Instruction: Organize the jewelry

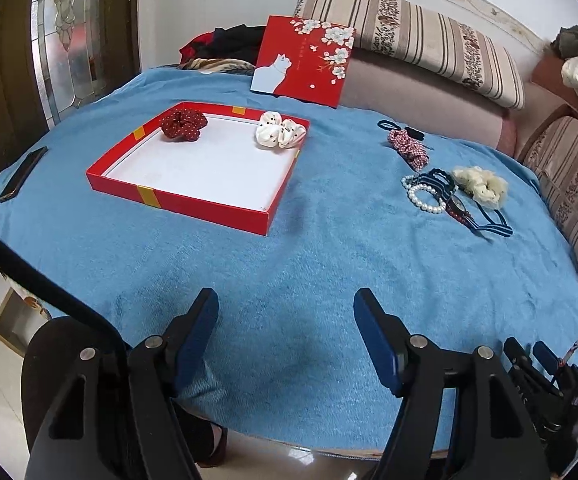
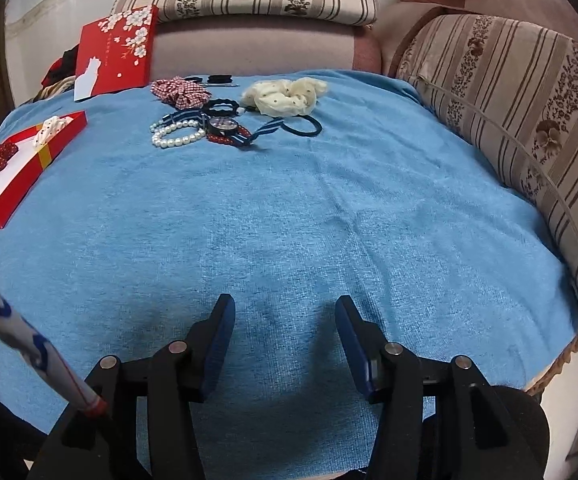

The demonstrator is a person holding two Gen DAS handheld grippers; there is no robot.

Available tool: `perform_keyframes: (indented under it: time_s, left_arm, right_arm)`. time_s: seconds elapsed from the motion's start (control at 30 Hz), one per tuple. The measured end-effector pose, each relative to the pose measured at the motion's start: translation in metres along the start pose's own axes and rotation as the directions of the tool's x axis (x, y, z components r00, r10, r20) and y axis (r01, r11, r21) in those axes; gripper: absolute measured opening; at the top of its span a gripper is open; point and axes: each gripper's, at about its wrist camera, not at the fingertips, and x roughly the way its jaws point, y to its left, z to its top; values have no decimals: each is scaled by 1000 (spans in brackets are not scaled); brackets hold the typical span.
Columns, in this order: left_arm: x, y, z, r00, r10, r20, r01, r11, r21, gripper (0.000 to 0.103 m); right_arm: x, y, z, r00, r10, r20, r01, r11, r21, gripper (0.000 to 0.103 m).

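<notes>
Step in hand, by my reading: between placements. Two scrunchies are already in the red box tray (image 1: pixel 193 196); the rest of the jewelry is still loose on the blue cloth (image 1: pixel 289 264) over the table.

Left gripper (image 1: pixel 285 312): released, jaws apart, nothing between them, over bare cloth near the near edge of the table. Ahead and to its left, a dark phone (image 1: pixel 23 174) at the table's left edge. Ahead, slightly left, the tray, with the red dotted scrunchie (image 1: pixel 183 124) in its far left corner and the white dotted scrunchie (image 1: pixel 281 134) against its far right wall. Beyond the tray, the red lid (image 1: pixel 303 58) leans upright against the sofa.

Right gripper (image 2: pixel 285 316): also released and empty, over bare cloth. Far ahead and a little left lies the cluster: checked red scrunchie (image 2: pixel 179 92), pearl bracelet (image 2: pixel 177 136), watch (image 2: pixel 225 126) on a striped strap, touching a dark red bead bracelet (image 2: pixel 219 138), black hair tie (image 2: pixel 303 126), cream scrunchie (image 2: pixel 285 96).

Next move, as I judge it: the right gripper reaches forward to one outer piece; the pearl bracelet or cream scrunchie look easiest to separate. Watch, beads and ties overlap, so a pinch there may drag neighbours.

Room: wide bare cloth between both grippers and the cluster, and between cluster and tray. Sofa cushions (image 2: pixel 509 112) close off the right and far sides. The tray's near wall must be cleared on entry
</notes>
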Motion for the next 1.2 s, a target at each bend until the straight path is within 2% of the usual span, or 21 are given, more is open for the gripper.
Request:
perform_keyframes:
  time_s: [0.63,0.9,1.2]
  left_arm:
    - [0,-8,-5,999,-17,-38,18,999,34,69]
    - [11,-9,-5,997,-33,-67,36,998,42,69]
    - [22,-11,-5,996,-35,-87,39,998,51,69]
  right_arm:
    - [6,5,-2,1000,3,-15,-3,1000,-7,58]
    - [5,-1,12,1000,-10,-20,11,1000,18,58]
    - [-3,4,17,1000,-24,6,24,999,-25,59]
